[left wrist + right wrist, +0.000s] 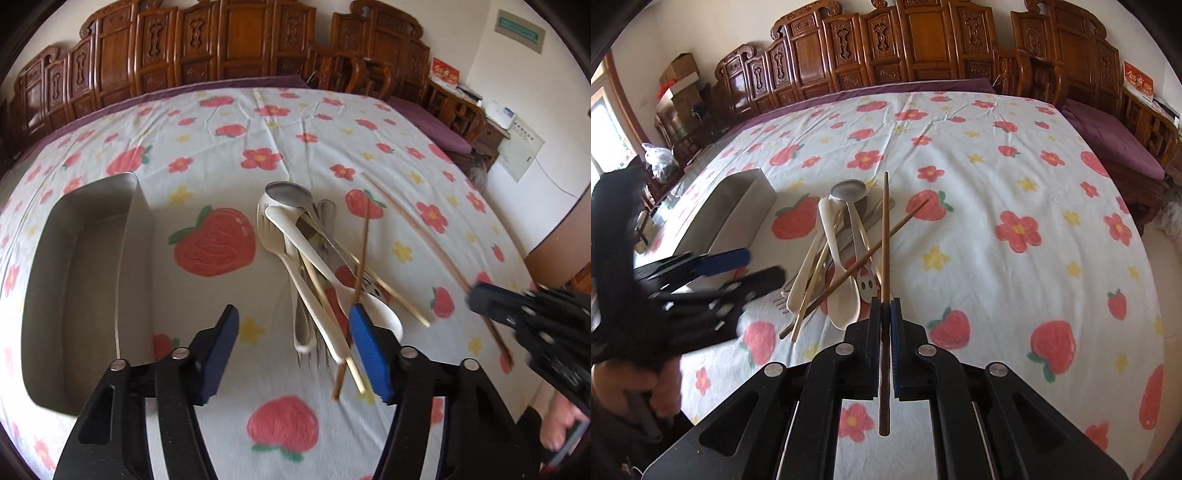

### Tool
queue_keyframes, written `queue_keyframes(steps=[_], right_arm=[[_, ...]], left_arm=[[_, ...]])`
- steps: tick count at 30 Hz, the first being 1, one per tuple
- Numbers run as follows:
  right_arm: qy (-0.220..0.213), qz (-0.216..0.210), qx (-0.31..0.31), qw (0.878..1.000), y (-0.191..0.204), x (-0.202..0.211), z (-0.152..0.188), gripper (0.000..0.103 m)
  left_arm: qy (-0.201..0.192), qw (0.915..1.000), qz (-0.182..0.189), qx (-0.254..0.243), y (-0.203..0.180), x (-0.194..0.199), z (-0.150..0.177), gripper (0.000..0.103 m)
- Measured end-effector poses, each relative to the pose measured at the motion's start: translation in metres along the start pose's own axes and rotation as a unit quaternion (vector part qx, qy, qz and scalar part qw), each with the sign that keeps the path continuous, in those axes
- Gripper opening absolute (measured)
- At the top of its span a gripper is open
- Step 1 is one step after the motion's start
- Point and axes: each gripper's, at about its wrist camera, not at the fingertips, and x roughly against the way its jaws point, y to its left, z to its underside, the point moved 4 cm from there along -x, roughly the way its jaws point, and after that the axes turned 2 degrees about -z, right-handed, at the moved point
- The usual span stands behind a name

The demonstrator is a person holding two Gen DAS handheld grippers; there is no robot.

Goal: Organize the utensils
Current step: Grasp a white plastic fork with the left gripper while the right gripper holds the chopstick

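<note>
Barely begun: the metal tray sits empty beside the utensil pile on the strawberry cloth. The right gripper pinches one brown chopstick; the left gripper hangs half-open over the pile, holding nothing.

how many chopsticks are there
4 visible: one dark chopstick gripped by the right gripper, another dark one lying across the utensil pile, and two pale ones in it. More may be hidden.

Fork mostly hidden beneath piled spoons.
</note>
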Motion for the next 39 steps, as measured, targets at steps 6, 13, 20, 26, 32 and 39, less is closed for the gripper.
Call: queue_keyframes(steps=[6, 13, 20, 26, 32, 39], right_arm=[[-0.005, 0.004, 0.004, 1.000, -0.004, 0.003, 0.004, 0.006], [-0.006, 0.013, -0.006, 1.000, -0.014, 0.005, 0.005, 0.006], [-0.012, 0.011, -0.005, 1.000, -0.013, 0.010, 0.004, 0.006], [-0.009, 0.012, -0.002, 1.000, -0.011, 0.009, 0.004, 0.006], [-0.006, 0.012, 0.004, 1.000, -0.005, 0.006, 0.007, 0.006], [-0.011, 0.008, 0.016, 1.000, 0.008, 0.010, 0.006, 0.006]], left_arm=[[0.032, 0.9986, 0.012, 0.039, 0.006, -0.025, -0.009, 0.043], [0.048, 0.9961, 0.011, 0.073, 0.012, -0.044, -0.014, 0.035], [0.049, 0.9947, 0.027, 0.086, 0.014, -0.047, -0.018, 0.010], [0.035, 0.9964, 0.014, 0.076, 0.015, -0.034, -0.017, 0.006], [0.013, 0.9991, -0.013, 0.039, 0.013, -0.010, -0.016, 0.003], [-0.016, 0.9991, -0.034, 0.022, 0.019, 0.017, -0.018, 0.003]])
